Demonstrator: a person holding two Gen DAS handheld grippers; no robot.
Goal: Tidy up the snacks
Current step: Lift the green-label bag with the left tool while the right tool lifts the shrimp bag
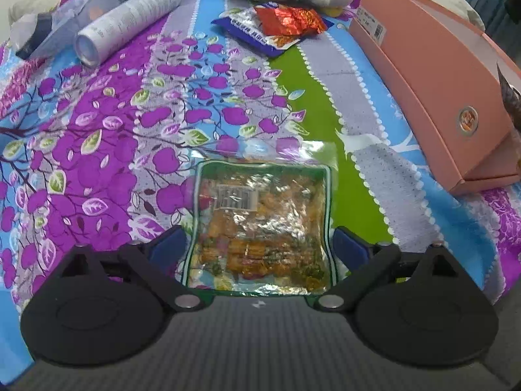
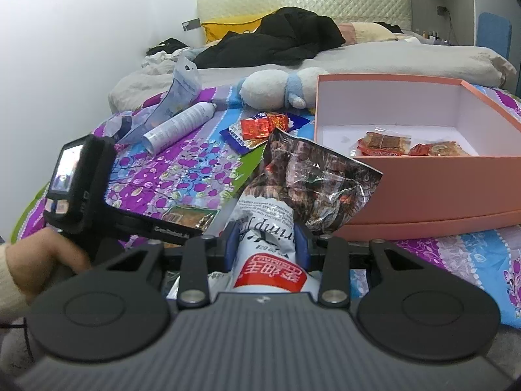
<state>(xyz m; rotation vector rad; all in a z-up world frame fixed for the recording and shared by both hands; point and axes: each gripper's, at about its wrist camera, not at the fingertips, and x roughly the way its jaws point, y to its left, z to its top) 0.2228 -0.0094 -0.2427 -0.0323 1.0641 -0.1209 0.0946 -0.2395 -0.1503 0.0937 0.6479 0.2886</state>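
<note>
Two grippers are working snacks on a patterned bedspread (image 1: pixel 97 169) beside a pink box (image 2: pixel 423 182).

The left wrist view is showing the left gripper (image 1: pixel 260 244) standing wide open over a clear green-edged snack packet (image 1: pixel 260 221) lying flat on the spread, its blue pads either side and not pressing. Only the right wrist view is looking into the open box, where wrapped snacks (image 2: pixel 384 145) are lying on its floor. There the right gripper (image 2: pixel 267 244) is clamping a white-and-dark shrimp snack bag (image 2: pixel 302 182), partly closed on it, just in front of the box's near wall. A hand (image 2: pixel 42 257) is gripping the left tool's handle.
</note>
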